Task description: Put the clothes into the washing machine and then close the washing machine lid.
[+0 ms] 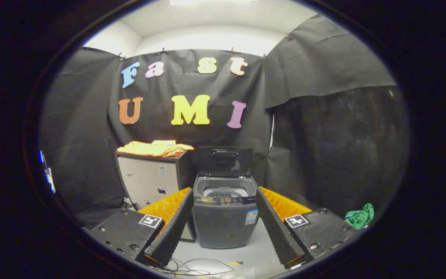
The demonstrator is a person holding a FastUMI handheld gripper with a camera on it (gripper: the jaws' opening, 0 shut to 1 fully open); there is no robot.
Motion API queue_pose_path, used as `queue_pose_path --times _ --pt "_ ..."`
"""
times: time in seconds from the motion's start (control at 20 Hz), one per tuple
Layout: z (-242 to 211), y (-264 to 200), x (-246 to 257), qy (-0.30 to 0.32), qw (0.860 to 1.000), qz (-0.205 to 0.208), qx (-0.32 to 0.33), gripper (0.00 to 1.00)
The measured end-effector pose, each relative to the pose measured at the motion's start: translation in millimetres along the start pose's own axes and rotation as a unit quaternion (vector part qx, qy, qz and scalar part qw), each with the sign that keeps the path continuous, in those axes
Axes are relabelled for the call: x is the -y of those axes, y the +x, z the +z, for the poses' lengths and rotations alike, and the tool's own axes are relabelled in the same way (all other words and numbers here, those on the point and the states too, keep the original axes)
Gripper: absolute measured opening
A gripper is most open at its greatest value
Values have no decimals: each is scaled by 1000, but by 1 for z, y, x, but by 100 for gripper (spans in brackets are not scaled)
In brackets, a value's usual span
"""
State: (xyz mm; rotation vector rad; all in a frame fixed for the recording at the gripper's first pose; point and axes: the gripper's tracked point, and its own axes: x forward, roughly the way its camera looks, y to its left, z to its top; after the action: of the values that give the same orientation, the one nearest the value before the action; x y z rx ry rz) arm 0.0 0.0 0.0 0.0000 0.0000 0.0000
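Note:
A dark grey top-loading washing machine [225,217] stands on the floor straight ahead, framed between my two fingers. Its lid [225,159] is raised upright at the back, and the drum opening [225,191] shows below it. A heap of orange and yellow clothes [155,148] lies on top of a grey cabinet [149,180] just left of the machine. My gripper [225,228] is open, well short of the machine, with nothing between its fingers.
A green cloth [360,216] lies low at the right by the black booth wall. Thin cables [192,266] trail on the pale floor in front of the machine. Black cloth walls close the booth on the left, back and right.

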Motion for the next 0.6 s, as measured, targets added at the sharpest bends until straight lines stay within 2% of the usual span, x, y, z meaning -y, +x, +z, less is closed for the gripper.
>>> queue_pose_path --times 0.6 --pt "-10 1 0 13 1000 -3 -10 100"
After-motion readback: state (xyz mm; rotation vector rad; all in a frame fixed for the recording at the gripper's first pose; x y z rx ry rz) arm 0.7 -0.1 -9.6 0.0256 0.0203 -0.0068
